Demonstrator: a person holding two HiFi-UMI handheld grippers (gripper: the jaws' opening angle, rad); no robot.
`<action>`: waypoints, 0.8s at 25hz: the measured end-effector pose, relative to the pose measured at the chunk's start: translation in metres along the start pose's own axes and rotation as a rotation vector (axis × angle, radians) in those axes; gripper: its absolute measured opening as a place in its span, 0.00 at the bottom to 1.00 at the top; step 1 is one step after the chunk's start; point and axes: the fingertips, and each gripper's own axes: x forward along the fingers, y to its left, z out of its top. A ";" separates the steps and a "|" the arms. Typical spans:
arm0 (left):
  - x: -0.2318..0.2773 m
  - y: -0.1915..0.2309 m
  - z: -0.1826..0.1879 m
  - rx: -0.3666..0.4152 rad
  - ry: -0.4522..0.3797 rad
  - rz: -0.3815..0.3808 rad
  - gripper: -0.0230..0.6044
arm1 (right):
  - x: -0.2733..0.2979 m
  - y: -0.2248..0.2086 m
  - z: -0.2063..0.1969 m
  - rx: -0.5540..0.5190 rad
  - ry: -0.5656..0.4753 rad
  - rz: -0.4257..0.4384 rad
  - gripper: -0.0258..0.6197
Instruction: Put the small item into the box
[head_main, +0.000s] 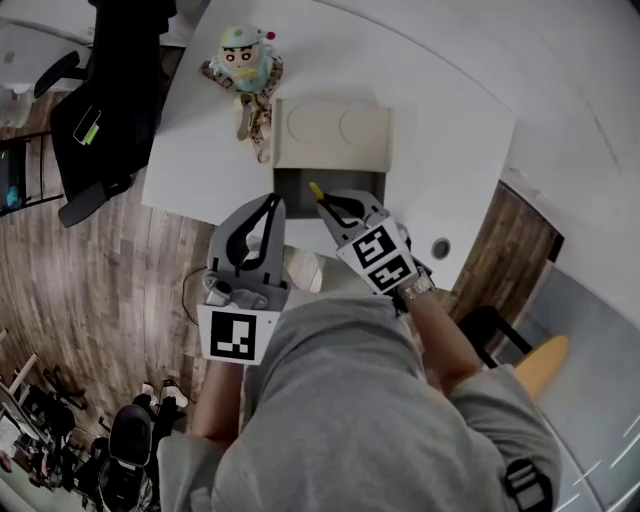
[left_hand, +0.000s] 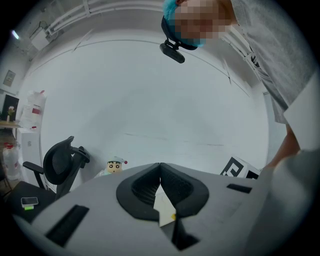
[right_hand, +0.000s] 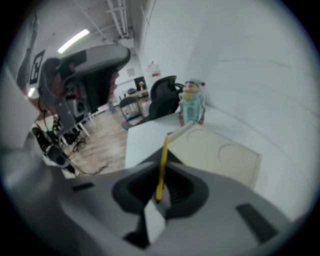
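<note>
The right gripper (head_main: 325, 206) pinched a thin yellow stick (right_hand: 161, 167) above the open box (head_main: 352, 181), while the left gripper (head_main: 271, 203) was closed and empty.

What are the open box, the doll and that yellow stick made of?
Box: matte cream cardboard or moulded pulp; dull lid with pressed circles. Doll: probably soft plush, its limbs lie limp. Yellow stick in the right tool: smooth, perhaps plastic or painted wood; too blurred to tell.
</note>
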 end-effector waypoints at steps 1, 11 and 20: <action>0.000 0.001 -0.001 0.000 0.000 0.001 0.09 | 0.003 0.000 -0.004 -0.002 0.014 0.000 0.13; -0.002 0.017 -0.017 -0.015 0.019 0.037 0.09 | 0.035 -0.011 -0.041 -0.018 0.170 0.006 0.13; -0.004 0.018 -0.027 -0.038 0.032 0.043 0.09 | 0.057 -0.021 -0.066 -0.017 0.269 -0.015 0.13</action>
